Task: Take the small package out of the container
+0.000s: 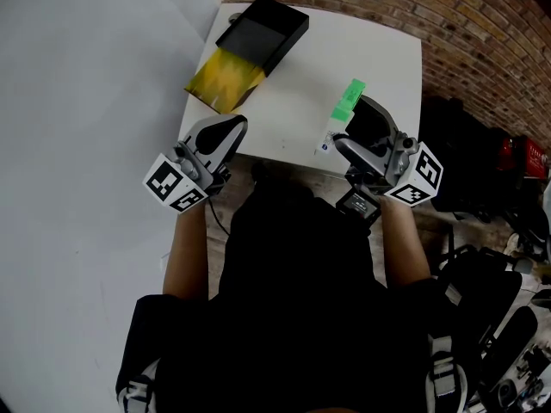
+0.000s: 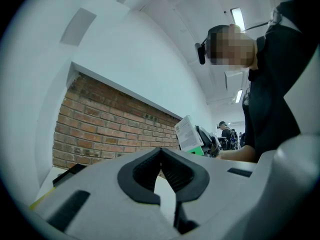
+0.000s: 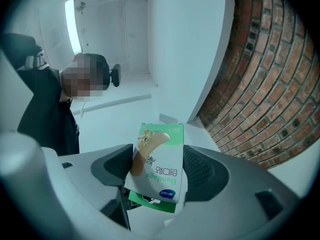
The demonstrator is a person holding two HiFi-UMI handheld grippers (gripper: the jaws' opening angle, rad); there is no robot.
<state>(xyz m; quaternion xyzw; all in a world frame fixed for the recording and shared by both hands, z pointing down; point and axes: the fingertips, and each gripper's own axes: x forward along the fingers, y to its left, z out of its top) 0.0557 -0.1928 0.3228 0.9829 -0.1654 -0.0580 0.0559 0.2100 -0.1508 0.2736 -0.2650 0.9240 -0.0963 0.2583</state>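
Seen from above, you stand at the near edge of a white counter. A black container lies at the far left corner, and a yellow bag sticks out of the end nearer you.

Your right gripper hangs over the near edge, toward the right corner. Its jaws pinch the small package, a green and white bandage box, by its sides. The box is in the air, well apart from the container.

Your left gripper hovers at the near left corner, its jaws pressed together on nothing.

The removal looks done. The next move is probably to lower the package onto bare counter and spread the jaws only once it rests flat.
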